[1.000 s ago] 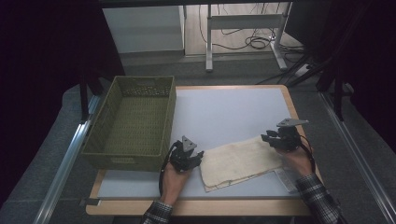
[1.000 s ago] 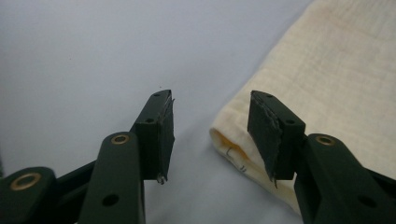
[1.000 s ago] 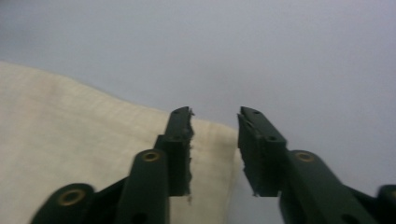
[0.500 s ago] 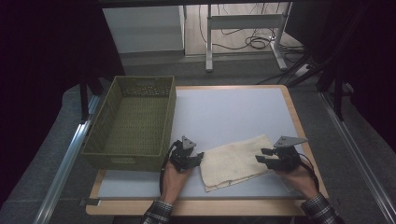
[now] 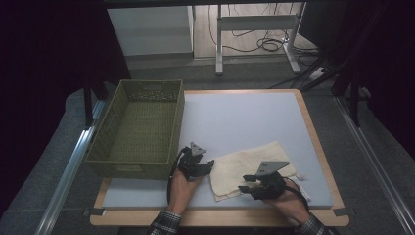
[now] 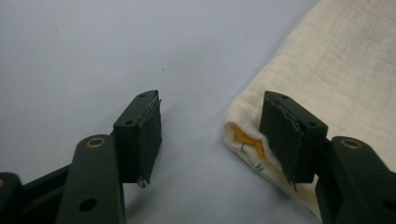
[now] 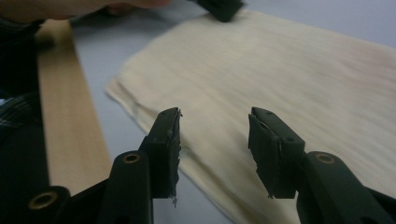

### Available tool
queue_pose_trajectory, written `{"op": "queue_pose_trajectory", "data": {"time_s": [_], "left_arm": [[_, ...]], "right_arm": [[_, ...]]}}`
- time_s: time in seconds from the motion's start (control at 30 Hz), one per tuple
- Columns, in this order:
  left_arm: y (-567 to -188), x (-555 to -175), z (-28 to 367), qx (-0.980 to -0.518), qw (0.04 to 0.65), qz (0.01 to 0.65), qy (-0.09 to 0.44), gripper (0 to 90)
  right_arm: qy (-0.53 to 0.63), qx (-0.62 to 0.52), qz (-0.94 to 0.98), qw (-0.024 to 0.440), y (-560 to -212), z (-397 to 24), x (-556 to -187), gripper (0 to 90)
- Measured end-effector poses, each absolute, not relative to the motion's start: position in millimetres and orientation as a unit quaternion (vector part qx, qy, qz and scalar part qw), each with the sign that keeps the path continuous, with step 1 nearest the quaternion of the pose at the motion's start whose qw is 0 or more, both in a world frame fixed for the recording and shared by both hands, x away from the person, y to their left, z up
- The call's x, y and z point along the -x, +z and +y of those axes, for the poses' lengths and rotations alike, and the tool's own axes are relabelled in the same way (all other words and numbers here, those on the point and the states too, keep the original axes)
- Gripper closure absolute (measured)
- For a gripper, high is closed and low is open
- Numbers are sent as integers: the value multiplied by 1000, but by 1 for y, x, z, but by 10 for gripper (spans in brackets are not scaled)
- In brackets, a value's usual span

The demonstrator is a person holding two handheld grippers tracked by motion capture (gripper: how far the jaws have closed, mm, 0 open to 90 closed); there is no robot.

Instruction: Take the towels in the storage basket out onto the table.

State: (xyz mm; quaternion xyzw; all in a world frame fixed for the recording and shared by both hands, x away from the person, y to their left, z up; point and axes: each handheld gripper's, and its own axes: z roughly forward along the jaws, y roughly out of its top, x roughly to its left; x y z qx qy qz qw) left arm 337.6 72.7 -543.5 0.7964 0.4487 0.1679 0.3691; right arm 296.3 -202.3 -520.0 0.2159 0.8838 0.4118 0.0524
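A folded cream cloth [image 5: 254, 164] lies on the blue-grey mat [image 5: 244, 117] near the table's front. My left gripper [image 5: 209, 165] sits at the cloth's left corner. In the left gripper view it [image 6: 212, 135] is open and has just been opening: one jaw rests against the cloth [image 6: 336, 70] corner, the other on bare mat, nothing pinched. My right gripper [image 5: 246, 185] hovers at the cloth's front edge. In the right gripper view it [image 7: 215, 144] is open over the cloth [image 7: 280, 70]; its jaws have widened a little, with nothing held.
A green woven basket [image 5: 142, 127] stands at the mat's left, close behind the left hand. The wooden table edge [image 5: 220, 218] runs along the front. Metal rails flank the table, and a desk frame with cables stands beyond it.
My right gripper has moved from the cloth's right end leftward and nearer, along its front edge. The left hand has stayed put, its jaws wider.
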Motion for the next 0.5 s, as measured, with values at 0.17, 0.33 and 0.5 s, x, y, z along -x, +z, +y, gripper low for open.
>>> {"op": "queue_pose_trajectory", "data": {"time_s": [0.17,0.33,0.5], "left_arm": [[-544,-338,73,-796,370,450,167,387],[-544,-338,73,-796,370,450,166,387],[-544,-338,73,-795,371,452,164,387]], "right_arm": [[408,-178,895,35,-524,-169,-284,543],[409,-152,900,25,-526,-142,-276,541],[396,-132,908,48,-529,-125,-269,570]]}}
